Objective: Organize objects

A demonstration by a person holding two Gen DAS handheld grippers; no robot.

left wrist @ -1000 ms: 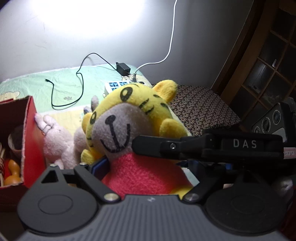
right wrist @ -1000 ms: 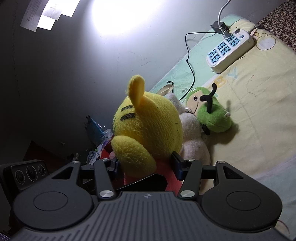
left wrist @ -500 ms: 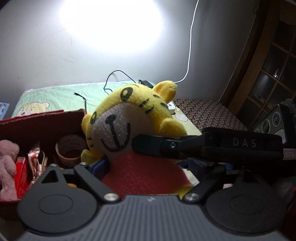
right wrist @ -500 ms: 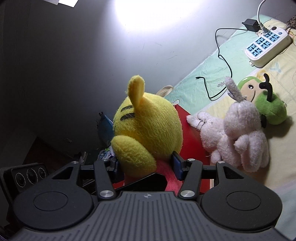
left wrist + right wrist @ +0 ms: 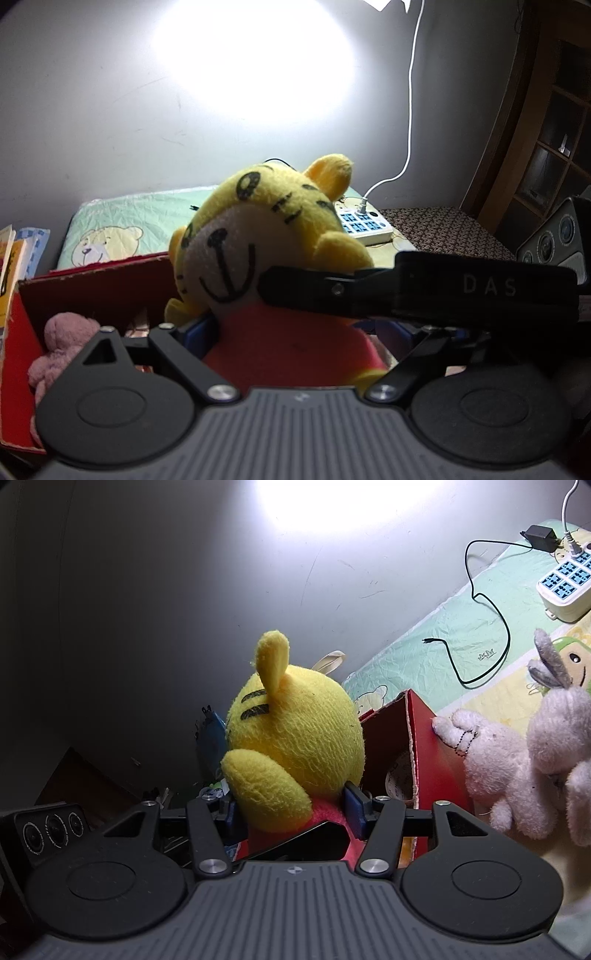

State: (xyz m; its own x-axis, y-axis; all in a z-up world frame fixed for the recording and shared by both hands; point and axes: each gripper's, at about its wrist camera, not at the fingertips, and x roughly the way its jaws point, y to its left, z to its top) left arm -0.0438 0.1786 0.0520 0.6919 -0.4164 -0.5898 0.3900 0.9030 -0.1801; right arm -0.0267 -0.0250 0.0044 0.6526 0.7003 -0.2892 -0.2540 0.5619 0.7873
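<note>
Both grippers are clamped on the same yellow tiger plush [image 5: 273,236]: the left gripper [image 5: 295,332] has its blue pads pressed into the red-shirted body from the front, the right gripper [image 5: 291,808] pinches it from behind, below the head. The toy is held in the air w/ its face toward the left cam, just at the near edge of the red cardboard box [image 5: 92,280].

Box contents: a pink plush [image 5: 62,343] inside at the left; in the right view a round tape-like roll [image 5: 400,775] shows inside the wall, can't tell exactly what it is. On the bedsheet [image 5: 461,635] outside the box lie a white-pink bunny plush [image 5: 498,764], touching the box wall w/ one paw, and a green plush [image 5: 572,657] behind it. A power strip [image 5: 565,587] and a black charger cable [image 5: 491,616] sit further back, well apart from the box.

Step in hand, as I read it: carrying the tiger to the box. Next move prob. needs it brought over the opening, lowered beside the pink plush, then both claws released together so the soft body doesn't snag on a pad. Bunny and green plush are left to do.
</note>
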